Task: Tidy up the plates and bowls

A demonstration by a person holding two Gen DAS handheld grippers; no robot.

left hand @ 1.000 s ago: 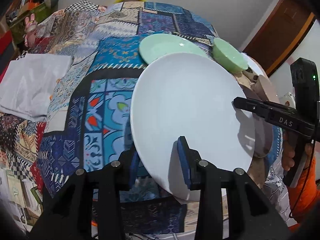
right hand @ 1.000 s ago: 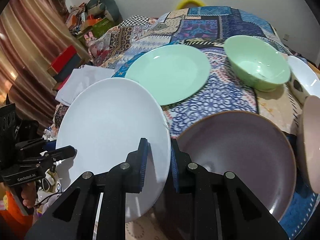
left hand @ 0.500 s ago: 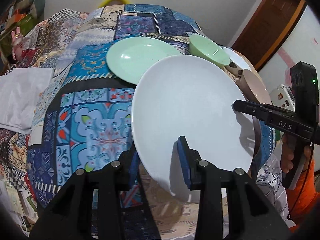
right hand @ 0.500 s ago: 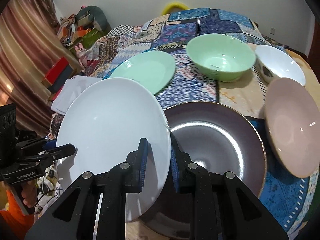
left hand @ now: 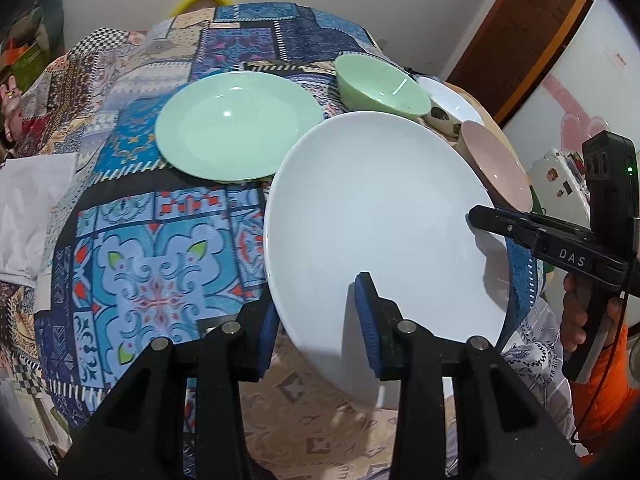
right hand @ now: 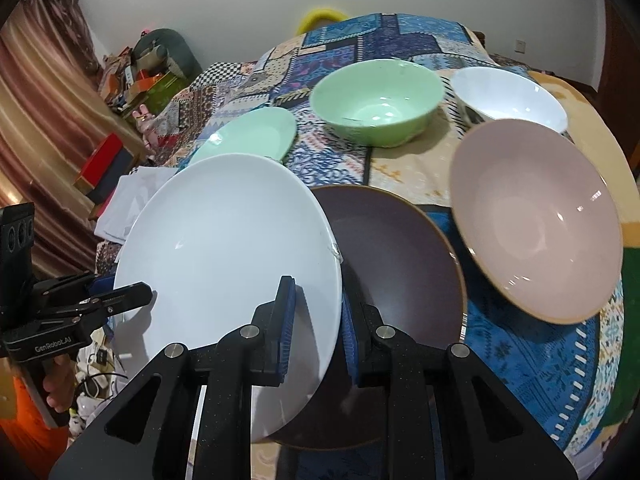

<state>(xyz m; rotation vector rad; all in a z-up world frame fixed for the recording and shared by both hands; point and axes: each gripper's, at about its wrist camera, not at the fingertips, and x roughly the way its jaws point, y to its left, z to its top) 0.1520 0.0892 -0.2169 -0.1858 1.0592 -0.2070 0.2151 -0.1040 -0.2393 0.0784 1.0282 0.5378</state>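
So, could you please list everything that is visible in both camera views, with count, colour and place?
white plate: 1, white, held tilted above the table's near edge, overlapping the dark plate
dark plate: 1, dark brown, on the table, partly under the white plate
pink bowl: 1, pale pink, right of the dark plate
green bowl: 1, light green, far side of the table
white bowl: 1, white, right of the green bowl
green plate: 1, light green, left of the green bowl
tablecloth: 1, blue patchwork, covering the table
white cloth: 1, white, left edge
left gripper: 1, black with blue pads, clamped on the white plate's rim
right gripper: 1, same, clamped on the opposite rim
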